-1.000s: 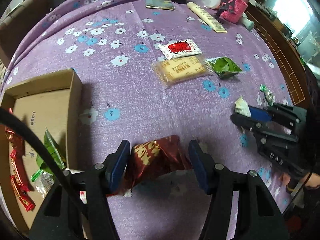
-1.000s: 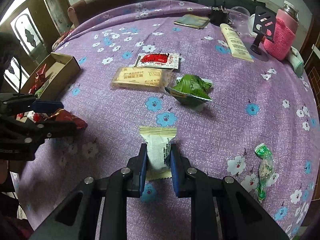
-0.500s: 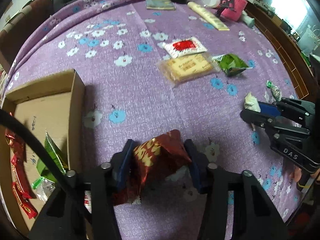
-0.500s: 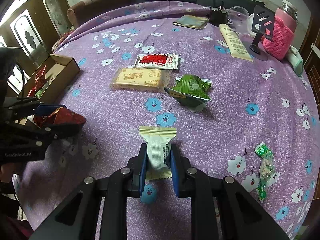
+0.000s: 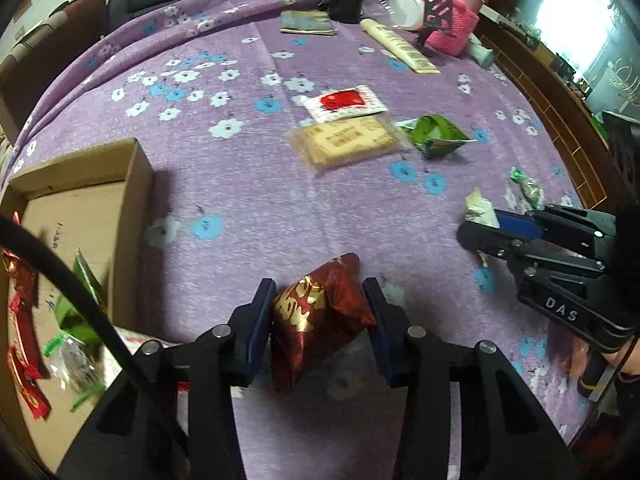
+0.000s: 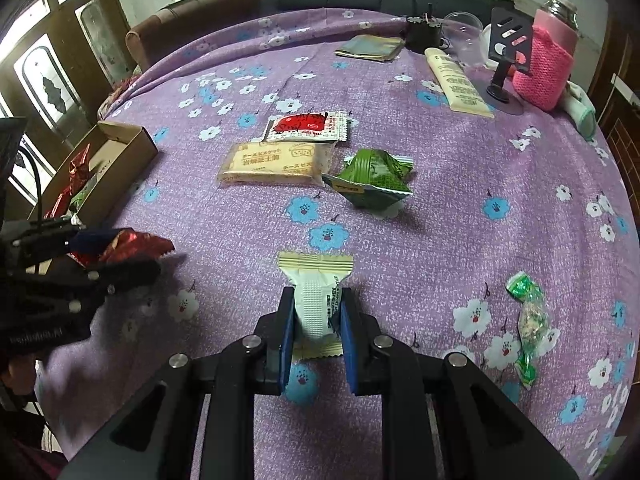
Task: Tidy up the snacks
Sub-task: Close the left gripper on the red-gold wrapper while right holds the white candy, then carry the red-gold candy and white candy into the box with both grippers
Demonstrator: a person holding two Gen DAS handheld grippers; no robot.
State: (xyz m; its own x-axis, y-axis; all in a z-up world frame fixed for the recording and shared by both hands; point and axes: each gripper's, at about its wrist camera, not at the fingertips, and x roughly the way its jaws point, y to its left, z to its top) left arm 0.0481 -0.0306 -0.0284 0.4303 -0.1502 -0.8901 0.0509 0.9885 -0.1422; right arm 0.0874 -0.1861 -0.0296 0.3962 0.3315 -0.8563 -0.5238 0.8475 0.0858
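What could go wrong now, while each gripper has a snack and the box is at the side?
The red foil snack is puffy and the left gripper is closing on it, so it may squirt out. The right gripper pinches the cream snack narrowly; it may twist loose. The cardboard box has a raised wall that could catch a snack.

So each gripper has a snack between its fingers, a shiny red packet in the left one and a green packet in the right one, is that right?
Not quite. The left gripper does have the shiny red packet between its fingers, its jaws closing on it. But the right gripper is shut on a cream-white packet, as the right wrist view shows. The green packet lies untouched on the purple cloth.
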